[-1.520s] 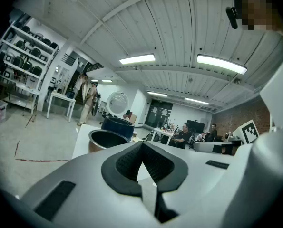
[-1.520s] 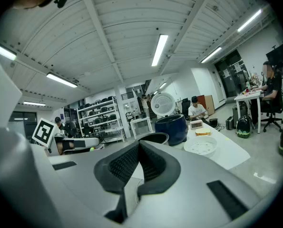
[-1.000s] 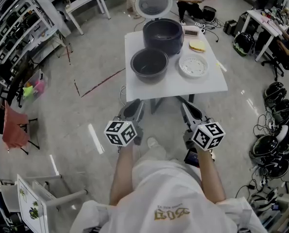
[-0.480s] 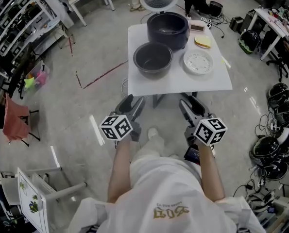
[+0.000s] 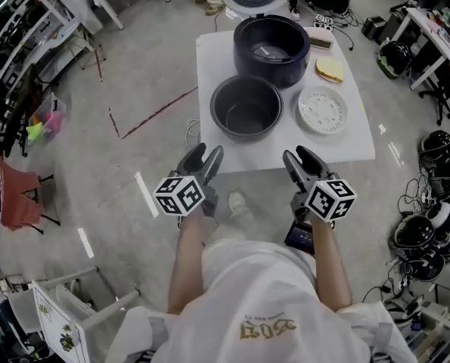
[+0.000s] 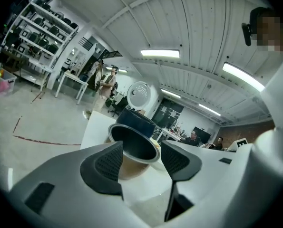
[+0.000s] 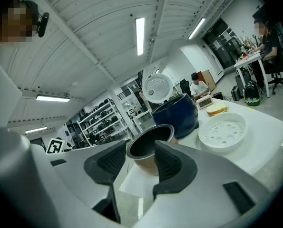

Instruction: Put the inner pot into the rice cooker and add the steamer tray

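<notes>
Surface: white square table (image 5: 209,66) on grey concrete floor (image 5: 149,74); shelving racks (image 5: 20,21) at left.
Pot: dark round metal inner pot (image 5: 246,108) on table, just before navy rice cooker (image 5: 271,50).
Tray: white perforated steamer tray (image 5: 322,111) right of pot.
Grippers: left gripper (image 5: 206,153), right gripper (image 5: 298,154); jaws just opened, empty.

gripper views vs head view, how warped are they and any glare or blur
Left gripper view: strong fisheye, black corners, ceiling strip lights blown out, inner pot fairly sharp. Right gripper view: same bending and dark rim, steamer tray evenly lit, no glare on it. Head view: milder warp, sharp overall, light streaks glare on the floor.
</notes>
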A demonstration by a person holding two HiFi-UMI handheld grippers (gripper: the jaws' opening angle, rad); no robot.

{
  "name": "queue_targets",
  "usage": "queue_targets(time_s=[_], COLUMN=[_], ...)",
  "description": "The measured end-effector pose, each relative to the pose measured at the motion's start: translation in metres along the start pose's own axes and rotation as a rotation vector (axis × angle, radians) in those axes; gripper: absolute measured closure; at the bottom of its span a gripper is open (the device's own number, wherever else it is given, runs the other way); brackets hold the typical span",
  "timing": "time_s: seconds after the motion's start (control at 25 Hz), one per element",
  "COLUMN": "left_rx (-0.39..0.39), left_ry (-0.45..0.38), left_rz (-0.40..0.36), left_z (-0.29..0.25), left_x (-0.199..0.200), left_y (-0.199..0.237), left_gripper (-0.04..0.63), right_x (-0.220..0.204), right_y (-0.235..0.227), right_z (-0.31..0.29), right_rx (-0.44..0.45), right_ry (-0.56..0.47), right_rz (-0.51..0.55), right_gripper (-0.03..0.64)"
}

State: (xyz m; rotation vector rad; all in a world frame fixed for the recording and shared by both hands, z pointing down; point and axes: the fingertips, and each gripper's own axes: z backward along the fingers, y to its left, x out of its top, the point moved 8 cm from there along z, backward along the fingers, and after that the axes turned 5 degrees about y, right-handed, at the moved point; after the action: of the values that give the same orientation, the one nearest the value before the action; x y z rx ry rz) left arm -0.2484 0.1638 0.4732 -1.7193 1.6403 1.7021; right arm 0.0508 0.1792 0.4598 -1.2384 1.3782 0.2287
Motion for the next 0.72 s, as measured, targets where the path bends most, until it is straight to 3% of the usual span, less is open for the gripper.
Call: queue_targets(time_s=[0.28,0.72], left_rx=[-0.026,-0.120], left_ry=[0.087,0.225], left_rz=[-0.017,0.043], left_z=[-0.068,-0.128], left_x=[0.049,0.054], left_y=[0.065,0.122], left_gripper=[0.328,0.324], right_x=[0.029,0.035], right_y=[-0.029,-0.077], right_z=[-0.081,-0.145], right_rx=[-0.086,-0.223], right_ry=[0.010,0.087], right_rz=[-0.047,-0.105], right_gripper=[0.422,0.420])
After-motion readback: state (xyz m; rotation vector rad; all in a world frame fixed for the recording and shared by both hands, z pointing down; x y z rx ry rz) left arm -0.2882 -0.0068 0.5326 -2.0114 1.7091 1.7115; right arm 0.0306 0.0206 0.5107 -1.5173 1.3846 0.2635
